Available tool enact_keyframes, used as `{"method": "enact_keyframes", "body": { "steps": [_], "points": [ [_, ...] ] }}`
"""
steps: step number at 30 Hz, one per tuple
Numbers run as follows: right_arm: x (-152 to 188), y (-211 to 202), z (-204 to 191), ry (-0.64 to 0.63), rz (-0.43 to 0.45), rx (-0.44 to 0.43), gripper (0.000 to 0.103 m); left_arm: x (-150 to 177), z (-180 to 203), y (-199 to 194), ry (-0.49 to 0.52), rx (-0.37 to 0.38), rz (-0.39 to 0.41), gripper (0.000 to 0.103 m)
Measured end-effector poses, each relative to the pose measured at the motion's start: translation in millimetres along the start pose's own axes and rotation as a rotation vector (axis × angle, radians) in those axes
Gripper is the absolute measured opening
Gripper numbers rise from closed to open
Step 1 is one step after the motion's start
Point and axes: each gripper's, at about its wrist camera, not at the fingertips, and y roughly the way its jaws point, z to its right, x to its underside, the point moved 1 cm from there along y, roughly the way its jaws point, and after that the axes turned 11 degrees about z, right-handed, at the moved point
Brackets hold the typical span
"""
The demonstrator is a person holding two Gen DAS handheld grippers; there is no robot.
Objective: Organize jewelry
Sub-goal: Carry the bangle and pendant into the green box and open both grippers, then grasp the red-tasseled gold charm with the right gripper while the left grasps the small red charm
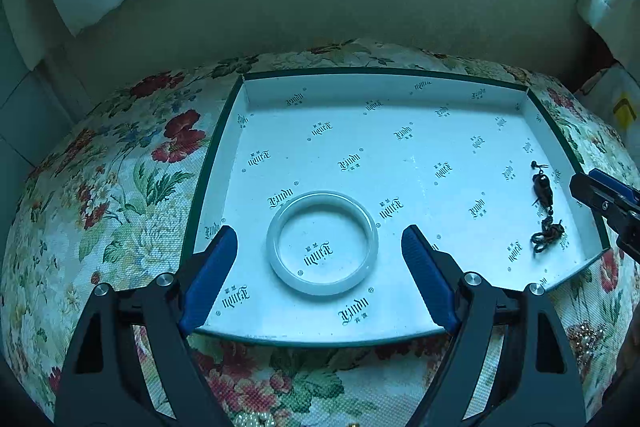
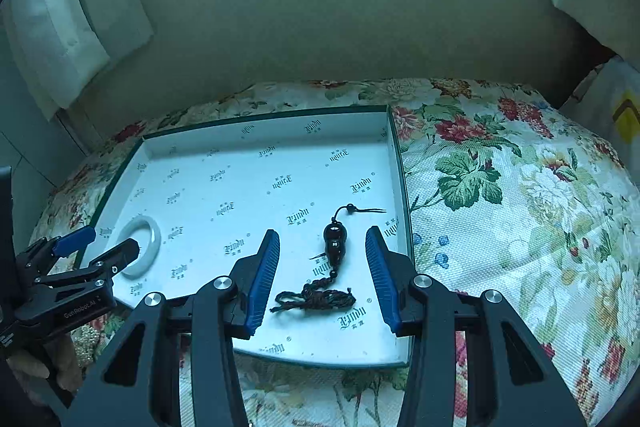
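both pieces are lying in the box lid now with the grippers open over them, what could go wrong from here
1. The bangle lies loose between the left gripper fingers; a bump could send the smooth ring sliding across the tray.
2. The gourd pendant has a bunched cord right between the right gripper pads; the cord could snag on a fingertip and be dragged out.
3. The tray sits on a soft floral cover, so pressing on its edge may tip it.

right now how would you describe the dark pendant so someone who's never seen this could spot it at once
Find the shallow white tray with printed logos, lying on the floral cloth. Near its right wall lies the pendant, between the open tongs of the right gripper but untouched. It is a glossy black gourd bead on a dark braided cord, unlike the pale round bangle on the tray's left.
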Motion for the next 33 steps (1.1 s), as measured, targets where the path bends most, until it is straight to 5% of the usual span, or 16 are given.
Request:
{"method": "enact_keyframes", "body": {
  "steps": [17,33],
  "points": [
    [71.3,-95.3,-35.5,-0.035,-0.04,-0.009,0.045,59.9,-12.9,-100.3,-0.001,0.002,-0.006,0.084],
    [132.0,-107.7,-67.5,-0.095,-0.142,-0.051,0.039,116.6,-25.3,-131.6,-0.02,-0.021,-0.068,0.083]
  ]
}}
